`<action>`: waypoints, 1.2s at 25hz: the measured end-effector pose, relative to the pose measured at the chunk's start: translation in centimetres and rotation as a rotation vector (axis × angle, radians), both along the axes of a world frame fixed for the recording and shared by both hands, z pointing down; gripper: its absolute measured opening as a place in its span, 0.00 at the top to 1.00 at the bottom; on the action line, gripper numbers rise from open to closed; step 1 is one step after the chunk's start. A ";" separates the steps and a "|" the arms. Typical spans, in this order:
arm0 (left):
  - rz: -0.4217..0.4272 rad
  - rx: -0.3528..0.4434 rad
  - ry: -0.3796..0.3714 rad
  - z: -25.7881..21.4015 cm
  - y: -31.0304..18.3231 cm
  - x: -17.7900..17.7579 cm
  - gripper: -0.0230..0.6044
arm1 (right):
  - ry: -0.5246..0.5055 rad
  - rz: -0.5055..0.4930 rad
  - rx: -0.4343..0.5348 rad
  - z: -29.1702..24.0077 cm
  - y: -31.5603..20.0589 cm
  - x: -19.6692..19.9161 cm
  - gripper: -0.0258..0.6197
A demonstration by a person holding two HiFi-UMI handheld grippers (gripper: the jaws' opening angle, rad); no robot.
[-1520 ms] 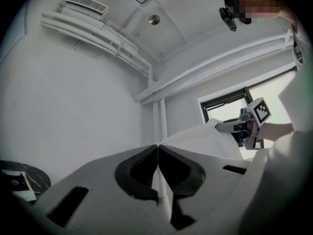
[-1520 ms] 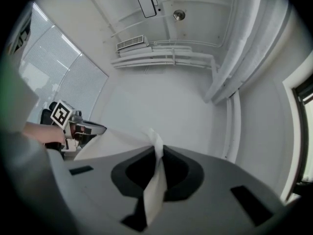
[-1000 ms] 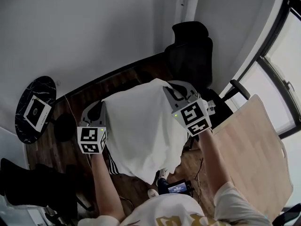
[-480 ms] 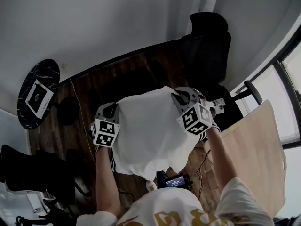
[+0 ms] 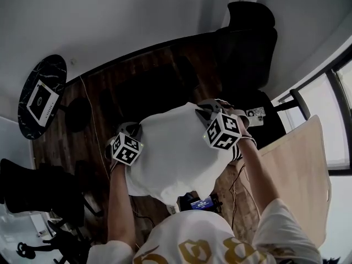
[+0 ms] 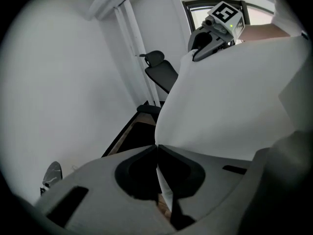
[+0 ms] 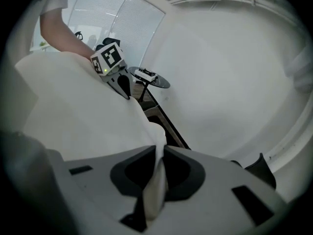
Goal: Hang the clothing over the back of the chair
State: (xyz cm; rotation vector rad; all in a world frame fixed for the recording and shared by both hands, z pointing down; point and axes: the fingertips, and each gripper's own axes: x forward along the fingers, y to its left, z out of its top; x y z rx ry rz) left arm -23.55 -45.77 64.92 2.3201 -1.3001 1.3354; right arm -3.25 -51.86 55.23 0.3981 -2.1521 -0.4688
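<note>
We held the white garment [image 5: 176, 153] stretched between our two grippers, above the dark wooden floor [image 5: 93, 131]. The left gripper [image 6: 157, 147] had its fingers closed on one upper edge of the cloth, with a thin fold running down between the pads. The right gripper [image 7: 160, 151] had its fingers clamped on the opposite edge, pinching a thicker bunch of fabric. Both grippers pointed forward and down.

The cloth hung from the two grips as a broad sheet and sagged back toward our body. In the head view its lower edge lay close to our chest.

The black office chair [image 5: 247, 54], with its headrest on top, stood beyond the garment and a little to the right, close to the white wall [image 5: 137, 15]. The garment was not draped over the chair's back.

A round black side table [image 5: 33, 125] stood well off to the left and carried a white-bordered square [image 5: 43, 100]. A light wooden surface [image 5: 300, 164] lay at our right, next to the window [image 5: 344, 109].
</note>
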 end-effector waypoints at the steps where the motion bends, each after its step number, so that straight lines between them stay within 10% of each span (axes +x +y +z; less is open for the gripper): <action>1: 0.002 -0.011 0.002 0.3 0.3 0.2 0.93 | 0.014 -0.007 -0.018 0.3 0.2 0.0 0.89; 14: -0.005 -0.134 0.048 1.9 2.5 0.3 0.83 | 0.084 0.035 -0.197 2.6 0.7 0.4 0.70; 30: -0.037 -0.056 0.091 -1.4 2.1 -0.7 0.62 | -0.009 0.169 -0.020 -0.4 -0.8 1.8 0.85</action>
